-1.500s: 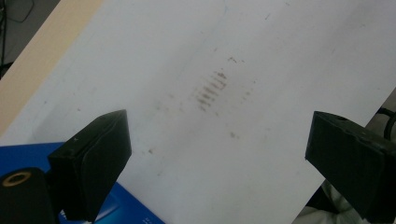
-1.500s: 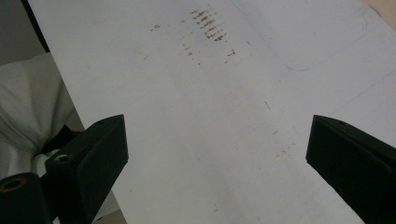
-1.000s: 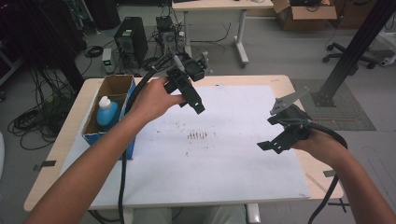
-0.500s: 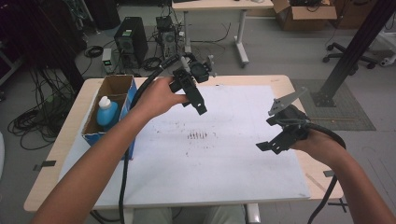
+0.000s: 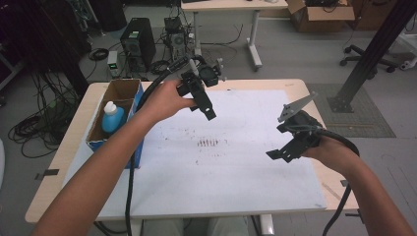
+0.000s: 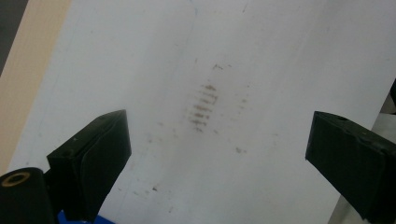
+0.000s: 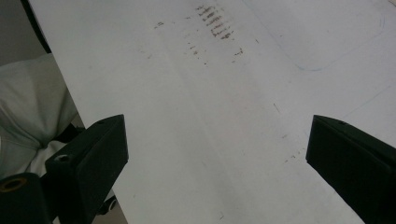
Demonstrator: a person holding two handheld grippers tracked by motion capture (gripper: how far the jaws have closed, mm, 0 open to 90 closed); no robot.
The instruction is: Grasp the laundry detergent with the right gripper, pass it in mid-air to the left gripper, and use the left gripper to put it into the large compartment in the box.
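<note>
Between both wide-spread grippers, brown marks (image 5: 208,143) stain the sheet (image 5: 236,182).

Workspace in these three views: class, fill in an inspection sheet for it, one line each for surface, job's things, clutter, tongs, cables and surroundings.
Surface: wooden table under a white sheet; brown smudges near the middle.
Job's things: blue bottle with a white cap, upright in a cardboard box at the left edge.
Clutter: nothing seen on the sheet.
Tongs: left tongs open, held above the sheet's far side; right tongs open, above its right side; both empty.
Cables: a black cable runs along the left forearm; another trails from the right hand.
Surroundings: computer tower, floor cables, a second table, a cardboard carton.
</note>
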